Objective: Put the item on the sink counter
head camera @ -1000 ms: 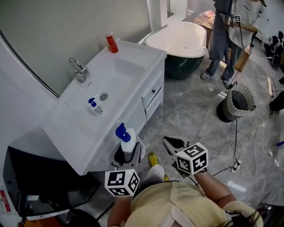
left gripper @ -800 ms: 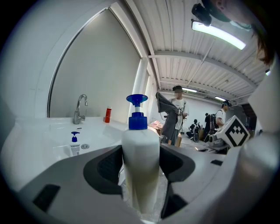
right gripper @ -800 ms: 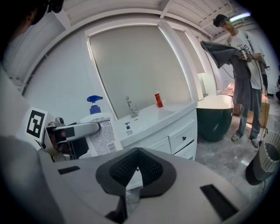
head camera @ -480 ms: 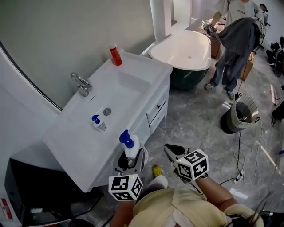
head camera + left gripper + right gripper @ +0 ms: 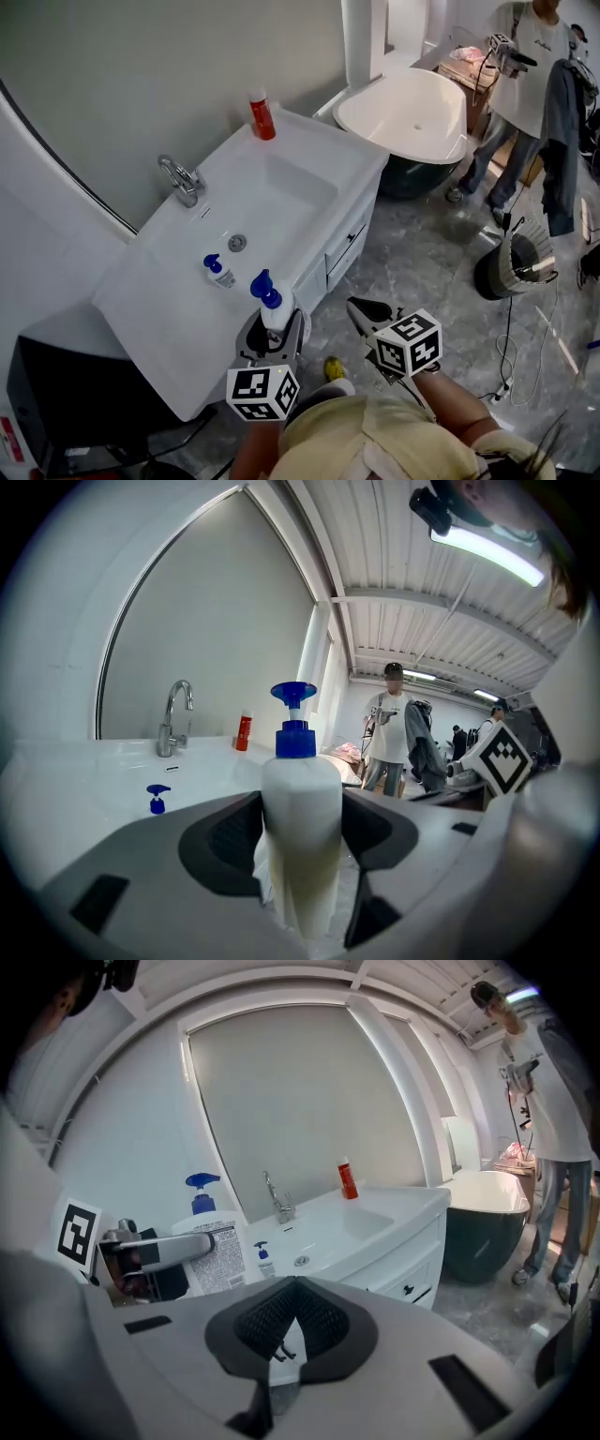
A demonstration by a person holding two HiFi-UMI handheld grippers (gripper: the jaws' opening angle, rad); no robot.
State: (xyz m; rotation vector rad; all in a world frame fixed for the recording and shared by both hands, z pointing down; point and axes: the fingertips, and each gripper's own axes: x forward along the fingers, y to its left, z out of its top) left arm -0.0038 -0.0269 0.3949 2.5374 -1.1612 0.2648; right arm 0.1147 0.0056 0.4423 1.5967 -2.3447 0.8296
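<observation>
- Jaws of the left gripper press on both sides of the pump bottle, a white one with a blue pump head, and hold it upright by its lower body.
- From the head view, that bottle sits right at the front edge of the sink counter, near the corner closest to the person. I cannot tell from here whether its base touches the white top.
- On the person's other side, the right gripper has its dark pads closed against each other with nothing between them. It hangs over the grey marble floor, apart from the counter.
- On the counter itself, a small blue-capped bottle stands on the flat part just beside the basin, close to the drain.
- A chrome faucet rises at the back edge, against the wall.
- A red bottle stands upright at the far back corner of the counter.
- Past the counter's far end lies a white bathtub with a dark outer shell.
- Further off, a second person in a white top stands on the floor, with a round bin nearby and cables trailing across the tiles.
</observation>
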